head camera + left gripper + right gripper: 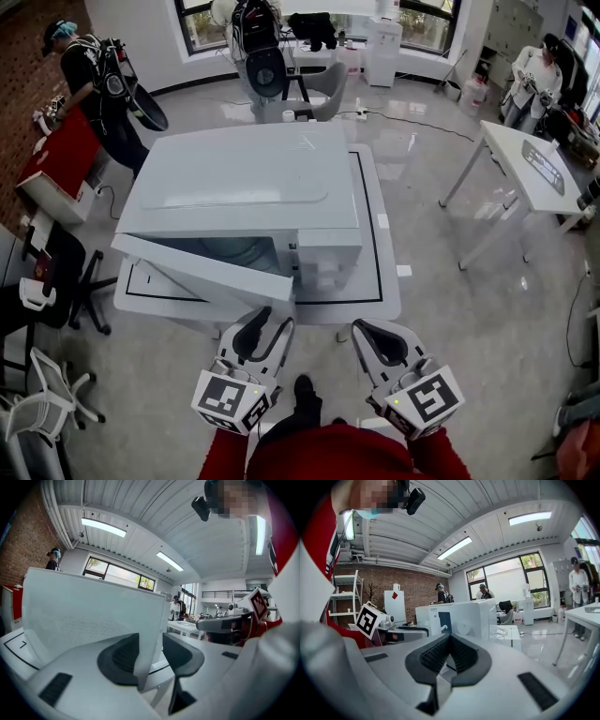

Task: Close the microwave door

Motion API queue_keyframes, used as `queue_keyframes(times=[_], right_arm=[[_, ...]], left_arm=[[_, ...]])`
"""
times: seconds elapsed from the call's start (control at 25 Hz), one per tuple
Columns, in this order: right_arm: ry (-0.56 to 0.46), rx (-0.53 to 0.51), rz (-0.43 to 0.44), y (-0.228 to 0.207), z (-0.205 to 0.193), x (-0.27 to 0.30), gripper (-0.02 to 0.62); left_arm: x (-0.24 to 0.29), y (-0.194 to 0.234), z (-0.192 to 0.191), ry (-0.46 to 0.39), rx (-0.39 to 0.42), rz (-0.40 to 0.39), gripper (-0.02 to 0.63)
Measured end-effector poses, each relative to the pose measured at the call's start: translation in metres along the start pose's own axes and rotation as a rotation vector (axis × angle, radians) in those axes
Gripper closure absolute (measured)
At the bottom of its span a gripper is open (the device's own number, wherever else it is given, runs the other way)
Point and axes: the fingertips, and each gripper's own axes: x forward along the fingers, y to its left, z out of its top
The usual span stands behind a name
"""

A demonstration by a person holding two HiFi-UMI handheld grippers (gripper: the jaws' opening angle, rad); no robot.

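**Microwave door ajar, left gripper straddling its free edge**

Microwave door [202,267] is partly open. It's hinged at the left of the oven front, and the free edge is swung out toward the bottom of the head view, ending around lower centre. The cavity shows in the gap behind it.

The microwave [244,183] sits mid-frame on a low white platform [375,272] with a black outline.

- **Left gripper** [277,321]:
  - Sits just below the door's free edge in the head view.
  - In the left gripper view its jaws stand wide apart, with the door [89,616] edge running up between them [150,640].
  - The panel lies close along the pad at frame left, with a clear gap to the pad at frame right.
  - It isn't clamped. I can't tell whether the near pad actually touches the panel.
- **Right gripper** [367,330]:
  - Sits right of the left one in the head view, off the platform's near edge and touching nothing.
  - In the right gripper view the pads meet at the tips [450,639], so it's closed with nothing between them.
  - The microwave front [464,618] is straight ahead of it, apart.

Both grippers point roughly level toward the oven. Red sleeves [347,459] are at bottom centre, with a black shoe [305,394] between the grippers.

Surroundings:
- White table [525,159] at right.
- Office chair [267,70] at top centre.
- One person [89,75] at upper left and another [534,75] at upper right, both well away from the oven.
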Motion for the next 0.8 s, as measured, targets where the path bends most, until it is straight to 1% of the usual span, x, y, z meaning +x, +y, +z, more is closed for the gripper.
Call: queue_keyframes(times=[0.4,0.8], right_arm=[[0.009,0.001,-0.021,-0.008,-0.001,0.007,0.581],[0.013,0.000,-0.014,-0.005,0.001,0.017,0.581]], left_arm=[[0.016,0.008,0.003,-0.003,-0.014,-0.010,0.443],[0.023,0.015,0.008,-0.006,-0.026,-0.020,0.450]])
